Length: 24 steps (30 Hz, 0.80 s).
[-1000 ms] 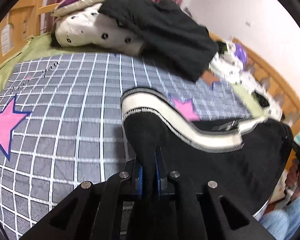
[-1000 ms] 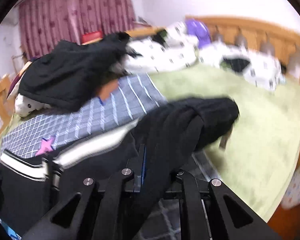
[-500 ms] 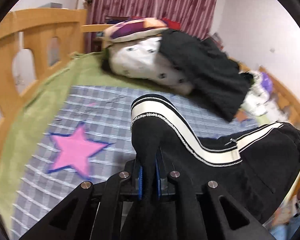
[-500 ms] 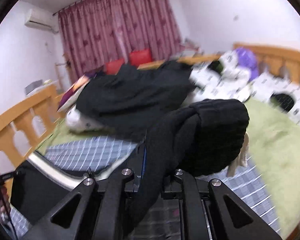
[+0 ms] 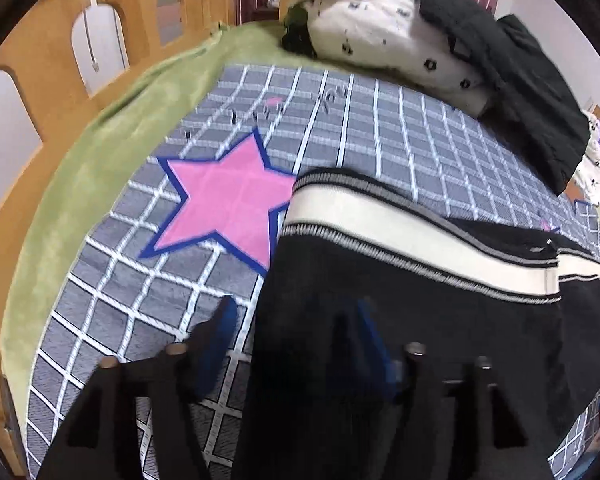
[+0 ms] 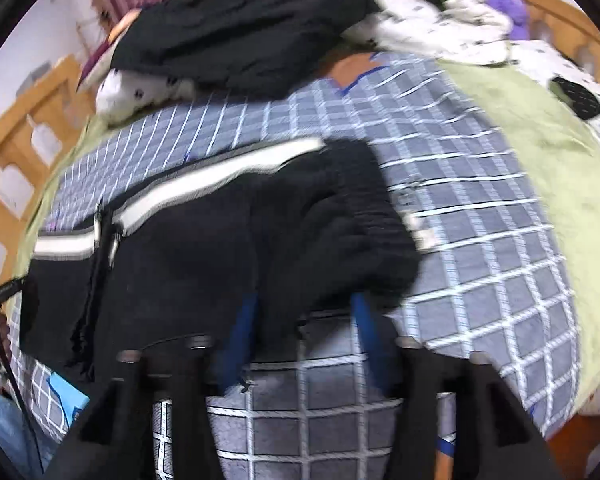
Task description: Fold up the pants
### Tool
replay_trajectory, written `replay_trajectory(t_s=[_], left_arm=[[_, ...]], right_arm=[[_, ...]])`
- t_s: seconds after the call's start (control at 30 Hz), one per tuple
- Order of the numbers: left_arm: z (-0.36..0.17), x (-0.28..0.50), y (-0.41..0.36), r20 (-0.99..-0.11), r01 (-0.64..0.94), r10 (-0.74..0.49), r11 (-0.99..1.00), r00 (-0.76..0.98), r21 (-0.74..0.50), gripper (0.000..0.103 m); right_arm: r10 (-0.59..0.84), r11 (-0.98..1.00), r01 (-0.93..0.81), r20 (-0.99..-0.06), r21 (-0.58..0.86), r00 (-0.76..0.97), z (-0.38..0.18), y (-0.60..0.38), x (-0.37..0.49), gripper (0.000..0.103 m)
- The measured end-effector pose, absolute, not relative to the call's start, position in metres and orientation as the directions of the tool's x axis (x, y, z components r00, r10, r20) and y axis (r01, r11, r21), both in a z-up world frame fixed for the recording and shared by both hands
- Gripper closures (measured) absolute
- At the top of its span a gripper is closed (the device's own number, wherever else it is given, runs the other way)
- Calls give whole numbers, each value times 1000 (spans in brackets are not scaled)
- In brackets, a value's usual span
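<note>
Black pants (image 5: 420,320) with a white side stripe (image 5: 400,232) lie on the grey checked blanket (image 5: 372,128). My left gripper (image 5: 296,320) is open, its fingers either side of the pants' edge near the stripe end. In the right wrist view the same pants (image 6: 204,248) lie flat with a bunched black end (image 6: 352,216). My right gripper (image 6: 304,312) is open, its blue-padded fingers either side of that bunched end.
A pink star (image 5: 224,200) is printed on the blanket. A pile of black clothes (image 6: 240,24) and white spotted bedding (image 5: 388,36) lies at the far side. A wooden bed rail (image 5: 60,48) runs on the left. A green sheet (image 6: 540,136) covers the bed's right.
Both grippers were shut on the pants and held them up. Now both have opened and the pants lie on the blanket.
</note>
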<state>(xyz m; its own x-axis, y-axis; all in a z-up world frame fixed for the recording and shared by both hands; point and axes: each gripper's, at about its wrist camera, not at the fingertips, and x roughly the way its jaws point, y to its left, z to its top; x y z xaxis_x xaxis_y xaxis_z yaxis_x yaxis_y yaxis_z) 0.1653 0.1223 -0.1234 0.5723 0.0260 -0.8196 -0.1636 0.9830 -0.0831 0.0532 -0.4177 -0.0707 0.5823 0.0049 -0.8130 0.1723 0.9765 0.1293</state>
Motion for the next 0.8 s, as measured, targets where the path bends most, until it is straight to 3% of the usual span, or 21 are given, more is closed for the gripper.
replay_trajectory(t_s=[0.07,0.23,0.37,0.43,0.5,0.57,0.63,0.7,0.77,0.8], left_arm=[[-118,164,118,-802,-154,17,984,597,-94,40],[-113,155,111,-777,-127,8,988,630,-93,40],[-115,154,105,-780,-114,-8,988,626,-101,40],[-116,153,101,-782,-112,-9,989,623,-101,40],[-119,154,98,-784,-113,-7,989,621,-98,40],[-119,153,97,-782,-112,-8,989,623,-99,40],[-117,152,97,-778,-109,-9,989,628,-100,40],[-115,152,98,-777,-109,-12,989,629,-104,40],[-115,152,99,-781,-106,-26,987,624,-117,40],[-114,152,99,-783,-104,-33,987,622,-125,40]], right_arm=[[23,960,209,-797,186,603,-68,-429,49,32],[189,833,347,-812,430,552,-104,-457,77,32],[212,768,446,-840,459,500,-128,-464,106,22],[196,749,469,-832,468,518,-128,-464,116,27],[108,764,473,-809,439,577,-116,-462,119,46],[57,833,383,-751,399,658,-98,-452,118,52],[-10,919,261,-645,295,764,-69,-428,104,52],[-80,968,207,-606,144,791,-61,-407,97,50],[-156,976,216,-672,7,724,-78,-398,103,34],[-167,975,224,-721,-18,672,-91,-401,107,33]])
